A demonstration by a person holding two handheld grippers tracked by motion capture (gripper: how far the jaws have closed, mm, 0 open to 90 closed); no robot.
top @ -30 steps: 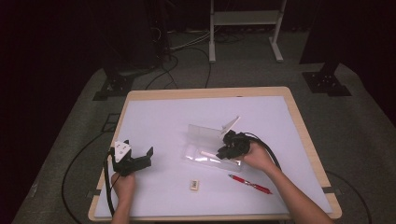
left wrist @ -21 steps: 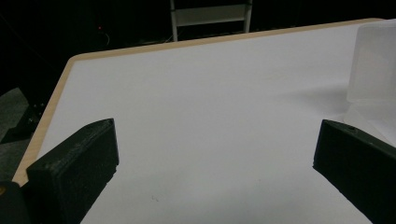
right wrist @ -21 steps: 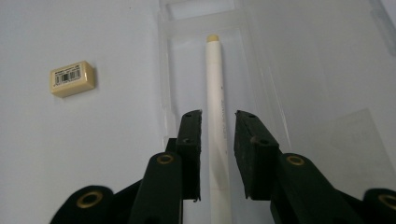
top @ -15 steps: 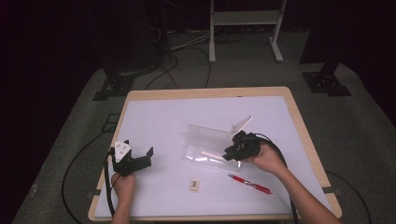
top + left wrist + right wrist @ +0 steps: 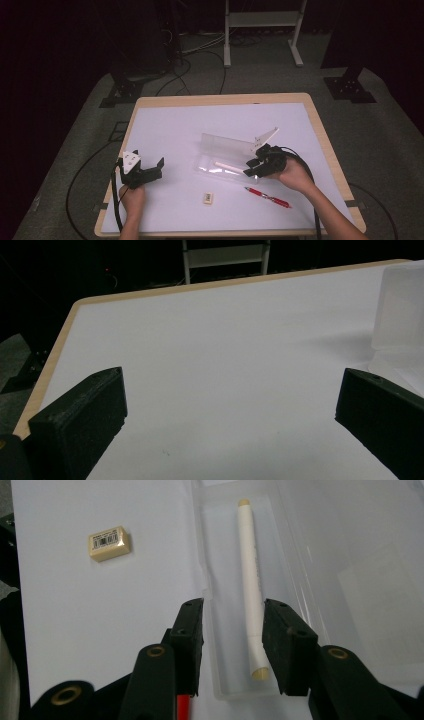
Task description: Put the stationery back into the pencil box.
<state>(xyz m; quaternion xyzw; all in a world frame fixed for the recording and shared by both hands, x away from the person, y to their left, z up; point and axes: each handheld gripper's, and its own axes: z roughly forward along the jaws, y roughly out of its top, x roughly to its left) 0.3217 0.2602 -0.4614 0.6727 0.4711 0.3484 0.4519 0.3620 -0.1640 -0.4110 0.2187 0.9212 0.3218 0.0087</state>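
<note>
Since the earlier frames, the right gripper has been drawn back a little toward three o'clock, away from the middle of the clear case, and its jaws have just been opening; the white pen has been left lying in the case's tray, with the lid standing raised behind it.

At about eight o'clock on the counter, the left gripper is held by a hand at the near left edge. Its jaws are spread wide apart with nothing between them; in the left gripper view bare white surface is seen between the two jaws, and an end of the clear case is seen at two o'clock.

Near six o'clock a small cream eraser is seen lying flat, well apart from both grippers.

In the right gripper view, the white pen is seen lying lengthwise in the tray, its near end between the parted jaws, and neither pad can be seen pressing on it. The eraser is seen at ten o'clock there.

A red pen lies at about five o'clock, just beside the right hand.
</note>
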